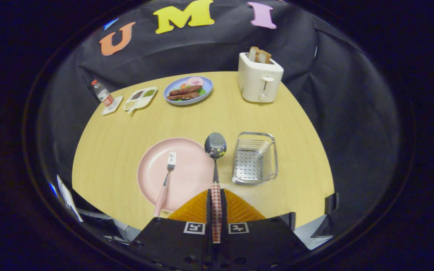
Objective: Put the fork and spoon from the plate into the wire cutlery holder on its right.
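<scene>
My gripper is shut on the red-checked handle of a spoon, which sticks out ahead of the orange fingers, lifted above the table. The spoon's bowl hangs over the right rim of the pink plate, just left of the wire cutlery holder. A fork with a matching checked handle lies on the plate, left of my fingers, tines pointing away. The metal holder stands to the plate's right, with nothing visible inside it.
A white toaster with bread slices stands beyond the holder. Further back are a blue plate of food, a divided white tray and a small bottle. The round wooden table ends close behind these.
</scene>
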Action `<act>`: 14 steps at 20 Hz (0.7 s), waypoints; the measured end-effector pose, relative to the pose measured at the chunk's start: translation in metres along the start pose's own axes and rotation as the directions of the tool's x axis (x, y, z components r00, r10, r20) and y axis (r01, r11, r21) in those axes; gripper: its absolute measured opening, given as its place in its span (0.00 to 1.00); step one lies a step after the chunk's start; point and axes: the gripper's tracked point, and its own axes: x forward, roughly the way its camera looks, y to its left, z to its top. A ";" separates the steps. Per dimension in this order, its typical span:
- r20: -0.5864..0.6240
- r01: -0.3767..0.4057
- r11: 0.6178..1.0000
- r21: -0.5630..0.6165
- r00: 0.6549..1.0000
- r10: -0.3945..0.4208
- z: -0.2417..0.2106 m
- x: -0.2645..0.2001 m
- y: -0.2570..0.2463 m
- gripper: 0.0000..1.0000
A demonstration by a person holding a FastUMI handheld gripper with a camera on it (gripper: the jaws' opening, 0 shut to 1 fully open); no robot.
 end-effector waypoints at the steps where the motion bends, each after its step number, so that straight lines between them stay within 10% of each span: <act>1: -0.018 0.015 1.000 0.007 1.000 -0.015 0.000 -0.003 -0.012 0.07; 14: -0.283 0.023 0.993 0.112 0.959 0.010 -0.007 0.027 -0.052 0.07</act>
